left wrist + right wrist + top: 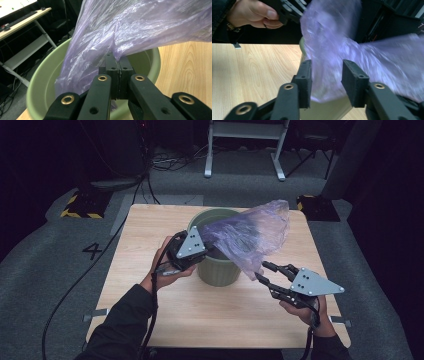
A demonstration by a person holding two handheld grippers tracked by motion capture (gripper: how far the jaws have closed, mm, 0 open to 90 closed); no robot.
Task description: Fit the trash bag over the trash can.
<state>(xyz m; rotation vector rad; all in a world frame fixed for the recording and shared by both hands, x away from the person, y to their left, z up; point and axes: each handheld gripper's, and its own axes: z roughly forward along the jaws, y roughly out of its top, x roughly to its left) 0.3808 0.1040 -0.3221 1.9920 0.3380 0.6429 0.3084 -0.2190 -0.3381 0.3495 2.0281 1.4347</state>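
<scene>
A pale green bin point(217, 270) stands in the middle of the wooden table point(150, 225). A thin purple plastic bag point(250, 235) billows over its rim toward the right. My left gripper point(206, 251) is at the bin's left rim, and in the left gripper view it point(119, 62) is shut on a pinch of the bag point(130, 27) above the bin's rim point(37, 85). My right gripper point(265, 272) is to the right of the bin. In the right gripper view it point(325, 75) stands open, with the bag's blurred lower edge point(332, 45) hanging between its pads without being pressed.
Bare tabletop lies in front of the bin and at both sides. Beyond the table are a white table frame point(245, 150), cables point(170, 162) on the grey floor, and black-and-yellow blocks point(82, 205) near both far corners.
</scene>
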